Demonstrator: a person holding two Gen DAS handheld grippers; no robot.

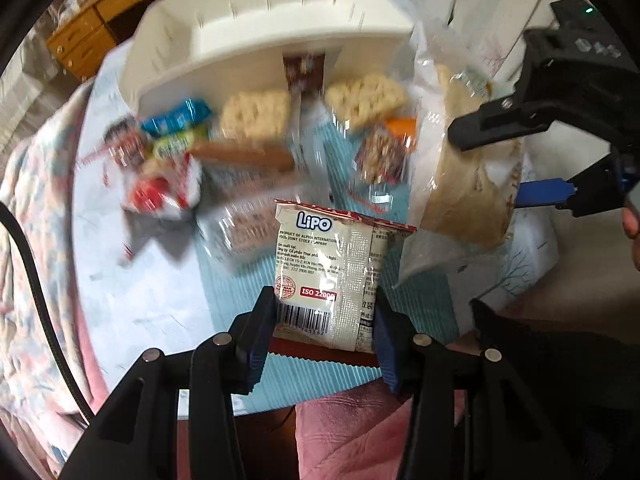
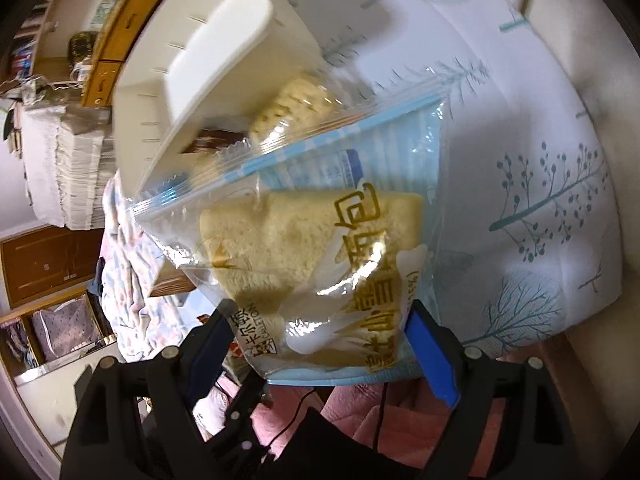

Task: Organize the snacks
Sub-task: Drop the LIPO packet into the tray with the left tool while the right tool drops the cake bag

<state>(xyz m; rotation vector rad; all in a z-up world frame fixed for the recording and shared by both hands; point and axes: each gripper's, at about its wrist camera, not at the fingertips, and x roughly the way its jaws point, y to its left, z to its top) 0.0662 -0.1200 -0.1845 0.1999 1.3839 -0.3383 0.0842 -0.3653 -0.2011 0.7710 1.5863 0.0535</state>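
Two snacks are being carried at once, each clamped in its own tool. The left gripper (image 1: 325,334) is being held clenched on the Lipo packet (image 1: 334,276), its pads pressing the packet's two side edges near the barcode end. The right gripper (image 2: 320,344) is being held clenched, at a wide setting, on the bread bag (image 2: 316,256), a clear pouch with a pale loaf slice inside.

All places are being given relative to the white bin (image 1: 256,36). The Lipo packet is being held clear of the table, on the near side of the bin, above the loose snacks (image 1: 256,116) that are lying just in front of the bin's near wall. The bread bag is being held to the bin's right-hand near corner, raised off the tree-print cloth (image 2: 540,184).

The step in hand is judged to be the transfer into the bin (no item can be made out inside it yet). The next move is judged to call for each item to be brought over the bin's rim before the jaws are released.

The Lipo packet's long axis is being kept pointed toward the bin, logo end leading. The bread bag's long axis is likewise being aimed at the bin, sealed strip leading.
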